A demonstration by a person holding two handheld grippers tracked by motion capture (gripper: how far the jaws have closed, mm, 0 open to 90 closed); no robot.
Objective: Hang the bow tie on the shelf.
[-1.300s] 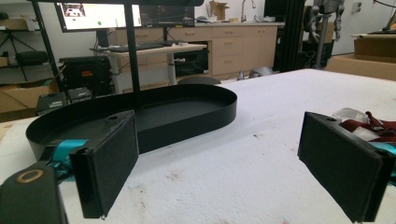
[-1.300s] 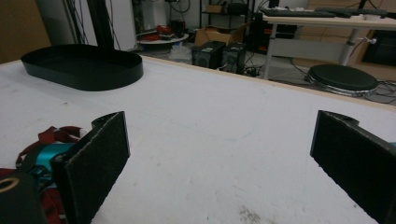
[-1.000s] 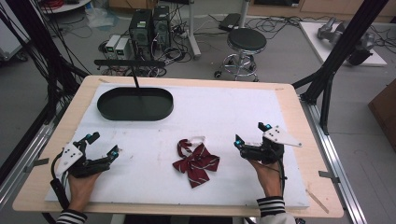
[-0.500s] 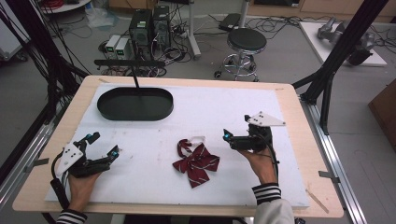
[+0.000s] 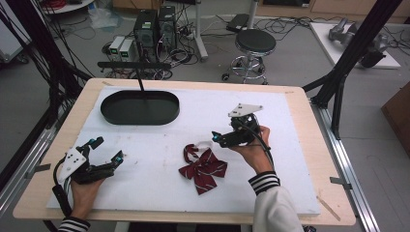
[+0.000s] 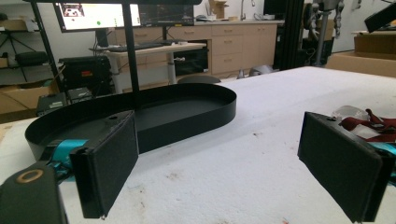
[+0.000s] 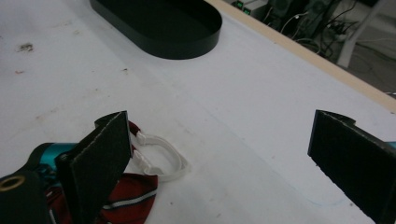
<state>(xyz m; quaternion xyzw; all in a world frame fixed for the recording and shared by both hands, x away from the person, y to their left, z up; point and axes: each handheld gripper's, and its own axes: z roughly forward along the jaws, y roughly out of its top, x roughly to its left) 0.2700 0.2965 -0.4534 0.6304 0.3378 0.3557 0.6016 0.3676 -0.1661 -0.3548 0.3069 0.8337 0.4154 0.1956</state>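
My right hand-held gripper point(image 5: 218, 138) sits just right of centre in the high view with its jaws spread wide, held just above the tabletop point(image 5: 290, 159) beside the dark red striped bow tie point(image 5: 203, 169), whose white strap point(image 7: 163, 156) curls just past my left jaw in the right gripper view. The bow tie lies flat at lower centre of the frame, untouched by either jaw. My left hand-held gripper point(image 5: 107, 151) rests at lower left, also wide, pointing toward the black oval tray point(image 5: 140, 107) at upper left.

A wooden table point(image 5: 309, 145) carries a white mat point(image 5: 203, 111) bearing a black oval tray point(image 5: 140, 107) and a striped bow tie point(image 5: 203, 169).
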